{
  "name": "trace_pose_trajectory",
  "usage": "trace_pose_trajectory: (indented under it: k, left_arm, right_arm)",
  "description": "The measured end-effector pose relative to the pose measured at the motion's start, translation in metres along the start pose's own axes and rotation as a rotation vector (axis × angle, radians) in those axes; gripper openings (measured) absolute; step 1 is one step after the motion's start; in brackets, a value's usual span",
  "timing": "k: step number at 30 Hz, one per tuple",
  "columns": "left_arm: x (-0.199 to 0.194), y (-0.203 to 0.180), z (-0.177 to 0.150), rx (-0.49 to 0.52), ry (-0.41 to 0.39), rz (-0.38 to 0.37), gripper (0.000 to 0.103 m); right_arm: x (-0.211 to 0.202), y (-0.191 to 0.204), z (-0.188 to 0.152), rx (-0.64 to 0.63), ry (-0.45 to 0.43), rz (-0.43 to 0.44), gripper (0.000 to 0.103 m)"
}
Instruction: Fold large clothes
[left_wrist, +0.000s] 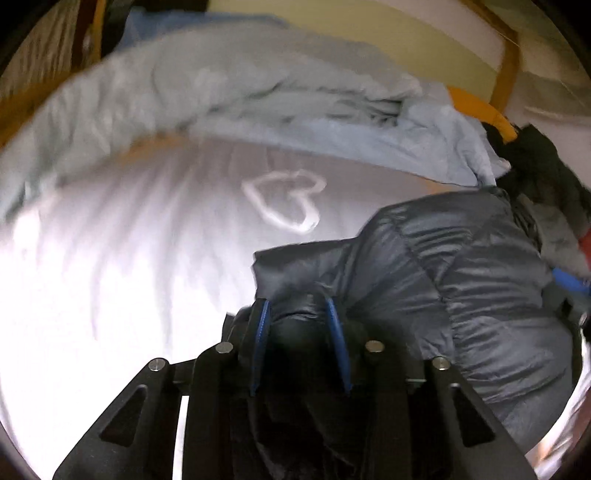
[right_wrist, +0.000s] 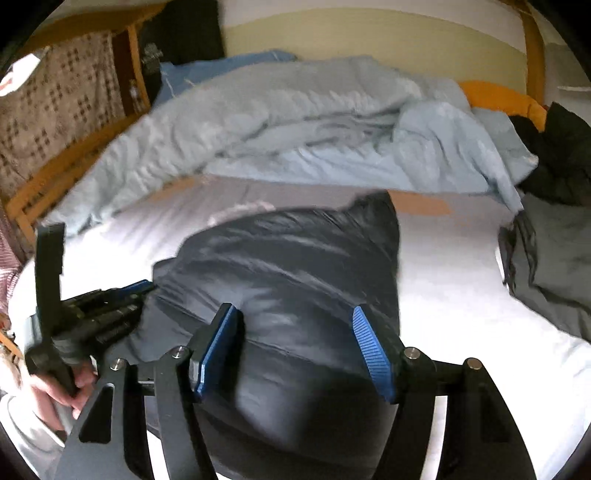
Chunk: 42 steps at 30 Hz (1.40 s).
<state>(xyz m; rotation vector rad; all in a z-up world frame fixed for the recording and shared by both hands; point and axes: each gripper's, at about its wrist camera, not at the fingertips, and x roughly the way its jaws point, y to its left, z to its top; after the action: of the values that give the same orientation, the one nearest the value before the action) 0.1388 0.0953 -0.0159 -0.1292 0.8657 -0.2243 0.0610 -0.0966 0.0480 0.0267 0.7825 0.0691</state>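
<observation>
A dark grey puffer jacket (right_wrist: 288, 266) lies on the white bed sheet (right_wrist: 450, 288). My right gripper (right_wrist: 295, 325) stands over its near part. A thick bulge of the padding fills the wide gap between the blue pads (right_wrist: 371, 350) and touches both. In the left wrist view the jacket (left_wrist: 461, 266) spreads to the right, and my left gripper (left_wrist: 297, 314) is shut on a dark fold at its left edge. From the right wrist view the left gripper (right_wrist: 142, 286) shows at the jacket's left side, held by a hand (right_wrist: 62, 391).
A crumpled light-blue duvet (right_wrist: 303, 122) lies across the far side of the bed. A white heart outline (left_wrist: 284, 201) marks the sheet (left_wrist: 92, 295). More dark clothes (right_wrist: 554, 266) are piled at the right. A wooden bed frame (right_wrist: 55, 177) runs along the left.
</observation>
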Motion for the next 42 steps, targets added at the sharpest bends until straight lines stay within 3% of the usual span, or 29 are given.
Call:
trace_pose_trajectory:
  k: [2,6,10,17,19,21,23,25,27,29,31,33,35,39,40,42]
  left_arm:
    - [0.007,0.003,-0.003,-0.012,0.023,-0.012,0.039]
    - [0.005,-0.010,-0.015,0.056,0.019,0.046,0.039]
    - [0.016,0.003,-0.014,-0.028,0.101,-0.008,0.040]
    - [0.008,-0.003,-0.015,0.008,0.082,0.017,0.040]
    - [-0.009,0.001,-0.009,-0.042,0.034,0.000,0.036]
    - [-0.046,0.003,0.000,-0.093,-0.108,-0.072,0.029]
    - [-0.086,-0.003,0.005,-0.031,-0.231,-0.103,0.034]
    - [-0.107,-0.010,-0.002,0.030,-0.264,-0.097,0.040]
    - [-0.101,-0.014,-0.012,0.036,-0.190,-0.069,0.048]
    - [-0.081,-0.016,-0.023,0.025,-0.076,-0.042,0.074]
    - [-0.068,-0.012,-0.038,-0.039,-0.032,-0.038,0.080]
    - [-0.063,-0.006,-0.048,-0.086,-0.005,-0.062,0.083]
    - [-0.057,-0.001,-0.055,-0.126,0.034,-0.093,0.087]
    - [-0.036,0.010,-0.069,-0.238,0.184,-0.226,0.098]
    - [-0.031,0.007,-0.068,-0.208,0.209,-0.226,0.101]
    - [-0.029,-0.003,-0.067,-0.140,0.225,-0.213,0.101]
  right_arm:
    - [0.007,-0.004,-0.006,0.015,0.014,0.001,0.068]
    - [0.021,0.000,-0.022,-0.020,-0.013,-0.044,0.069]
    - [0.032,0.002,-0.031,-0.021,-0.005,-0.062,0.069]
    - [0.043,-0.004,-0.038,-0.020,0.036,-0.048,0.071]
    - [0.045,-0.005,-0.038,-0.028,0.050,-0.054,0.071]
    - [0.042,-0.006,-0.038,-0.034,0.065,-0.051,0.071]
    - [0.035,-0.009,-0.037,-0.026,0.062,-0.027,0.071]
    - [0.024,-0.013,-0.036,-0.008,0.050,-0.006,0.071]
    - [0.008,-0.012,-0.035,-0.017,0.015,-0.016,0.072]
    - [-0.007,-0.009,-0.034,-0.041,-0.024,-0.052,0.078]
    - [-0.025,-0.010,-0.034,-0.052,-0.075,-0.102,0.091]
    - [-0.032,-0.020,-0.035,-0.015,-0.051,-0.088,0.091]
    - [-0.025,-0.043,-0.038,0.094,0.047,0.022,0.091]
    - [-0.003,-0.077,-0.060,0.259,0.133,0.203,0.095]
    - [0.004,-0.081,-0.067,0.283,0.149,0.238,0.103]
    - [0.022,-0.087,-0.079,0.337,0.196,0.330,0.103]
